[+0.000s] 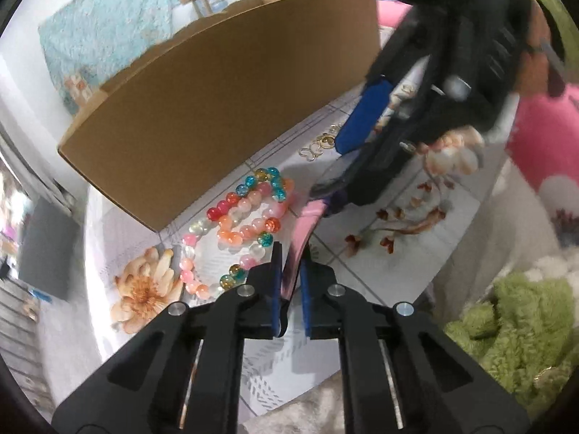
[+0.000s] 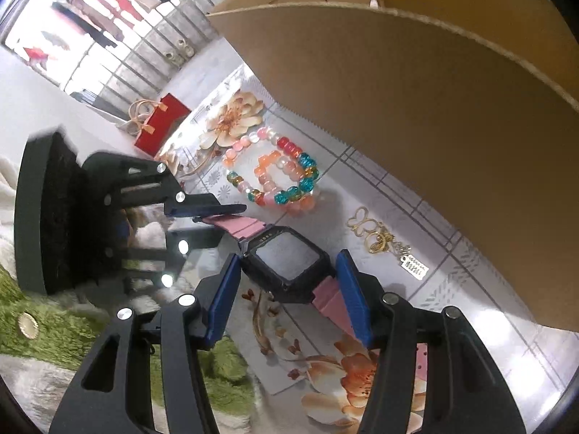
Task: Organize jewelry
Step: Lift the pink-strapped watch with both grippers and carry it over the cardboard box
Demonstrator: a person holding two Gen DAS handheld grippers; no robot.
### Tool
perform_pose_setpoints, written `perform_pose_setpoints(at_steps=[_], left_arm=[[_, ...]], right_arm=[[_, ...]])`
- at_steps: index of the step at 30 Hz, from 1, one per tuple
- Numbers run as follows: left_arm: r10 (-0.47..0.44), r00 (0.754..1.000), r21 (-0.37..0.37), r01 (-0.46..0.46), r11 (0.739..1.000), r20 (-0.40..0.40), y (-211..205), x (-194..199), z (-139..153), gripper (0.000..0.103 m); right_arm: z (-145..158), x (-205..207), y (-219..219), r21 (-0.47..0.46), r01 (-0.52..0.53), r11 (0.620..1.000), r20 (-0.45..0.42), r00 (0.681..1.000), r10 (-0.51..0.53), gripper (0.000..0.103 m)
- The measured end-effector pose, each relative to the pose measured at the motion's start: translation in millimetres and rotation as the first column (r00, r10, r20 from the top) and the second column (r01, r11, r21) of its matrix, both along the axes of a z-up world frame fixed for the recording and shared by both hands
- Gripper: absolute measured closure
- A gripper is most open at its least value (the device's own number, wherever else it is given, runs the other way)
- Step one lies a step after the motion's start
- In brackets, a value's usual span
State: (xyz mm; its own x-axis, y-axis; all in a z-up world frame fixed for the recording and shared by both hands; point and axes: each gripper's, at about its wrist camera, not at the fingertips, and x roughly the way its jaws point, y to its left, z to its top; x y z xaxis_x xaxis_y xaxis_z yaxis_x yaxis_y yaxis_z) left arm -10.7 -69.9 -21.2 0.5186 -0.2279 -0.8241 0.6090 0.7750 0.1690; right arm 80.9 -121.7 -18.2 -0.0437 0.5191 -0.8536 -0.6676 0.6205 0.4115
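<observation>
One watch with a pink strap lies on the flower-printed worktop, caught at both ends. The left gripper has its fingers clenched on the strap, and the right gripper grasps the black case between its two blue fingers. Two beaded bracelets lie beside one cardboard box, with a small heap of gold trinkets near them.

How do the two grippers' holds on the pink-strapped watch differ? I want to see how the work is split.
The left gripper is pinched nearly shut on the thin pink strap; the right gripper stands much wider, its pads either side of the watch case. The left comes in from the side, the right from above. Both have blue pads.
</observation>
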Motion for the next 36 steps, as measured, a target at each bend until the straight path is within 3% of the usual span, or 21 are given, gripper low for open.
perform_pose_setpoints(at_steps=[3, 7, 10, 16, 18, 21, 25, 32, 36], left_arm=[[0.019, 0.998, -0.058, -0.023, 0.998, -0.061, 6.4, 9.3, 2.5, 0.095], [0.019, 0.996, -0.07, -0.025, 0.997, -0.09, 4.0, 21.1, 3.8, 0.097], [0.021, 0.993, -0.082, -0.03, 0.996, -0.112, 4.2, 26.9, 2.8, 0.098], [0.03, 0.994, -0.087, -0.039, 0.995, -0.106, 13.4, 40.9, 1.9, 0.098], [0.032, 0.996, -0.079, -0.039, 0.996, -0.084, 20.5, 41.1, 0.2, 0.099], [0.03, 0.998, -0.087, -0.034, 0.996, -0.049, 18.9, 37.9, 4.1, 0.1], [0.02, 0.999, -0.092, -0.017, 0.996, 0.029, 15.6, 28.6, 19.7, 0.1], [0.018, 0.968, -0.152, 0.021, 0.988, 0.251, 25.7, 27.9, 95.8, 0.1], [0.053, 0.948, -0.249, 0.028, 0.968, 0.315, 35.1, 53.7, 134.3, 0.1]], right_arm=[[5.2, -12.1, -1.9, -0.036, 0.0, 0.999, 0.097, 0.995, 0.004, 0.049], [7.1, -26.6, -6.3, -0.144, 0.01, 0.989, 0.255, 0.967, 0.028, 0.049], [6.7, -30.6, -14.7, -0.205, 0.038, 0.978, 0.326, 0.945, 0.031, 0.05], [5.9, -33.6, -22.6, -0.288, 0.099, 0.952, 0.46, 0.887, 0.047, 0.071], [7.0, -33.9, -24.7, -0.296, 0.13, 0.946, 0.488, 0.872, 0.033, 0.09], [11.2, -39.6, -20.7, -0.288, 0.173, 0.942, 0.553, 0.833, 0.016, 0.096], [29.4, -49.3, -15.2, -0.289, 0.235, 0.928, 0.65, 0.76, 0.011, 0.098], [96.1, -54.8, -12.8, -0.213, 0.316, 0.924, 0.766, 0.641, -0.042, 0.098], [132.1, -25.9, -17.9, -0.126, 0.338, 0.933, 0.769, 0.627, -0.123, 0.098]])
